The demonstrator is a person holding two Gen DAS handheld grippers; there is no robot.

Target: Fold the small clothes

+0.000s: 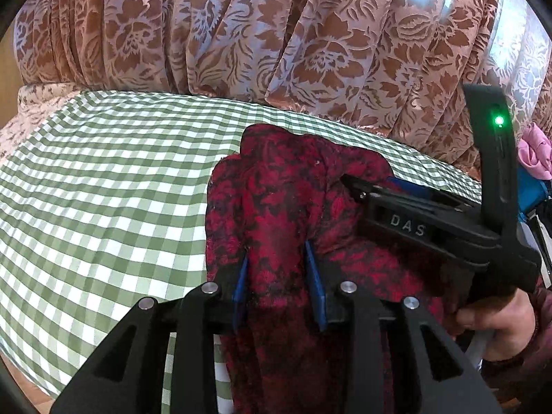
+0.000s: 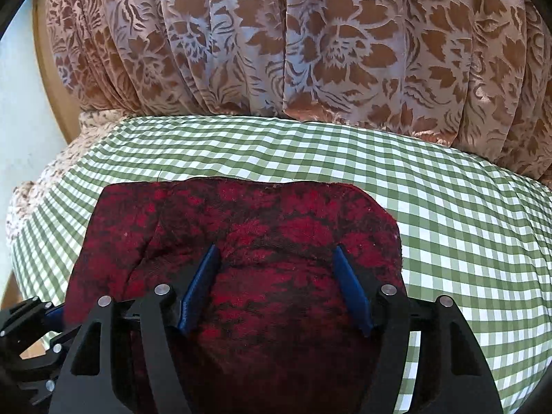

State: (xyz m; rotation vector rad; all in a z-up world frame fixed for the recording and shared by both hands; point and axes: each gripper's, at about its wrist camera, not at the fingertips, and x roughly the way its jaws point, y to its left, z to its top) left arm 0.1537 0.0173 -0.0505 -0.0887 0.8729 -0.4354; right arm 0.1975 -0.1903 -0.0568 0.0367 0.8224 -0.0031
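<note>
A dark red cloth with a black flower pattern lies rumpled on the green-and-white checked cover. My left gripper is shut on a raised fold at the cloth's near edge, and the fabric fills the narrow gap between its blue pads. From the right, my right gripper reaches over the same cloth, held by a hand. In the right wrist view the right gripper stands wide open with its blue fingers resting on the red cloth, which bulges between them. The left gripper shows at the lower left corner.
A brown floral curtain hangs in folds just behind the checked cover. A pink garment and something blue sit at the far right. A wooden frame and a pale wall stand at the left.
</note>
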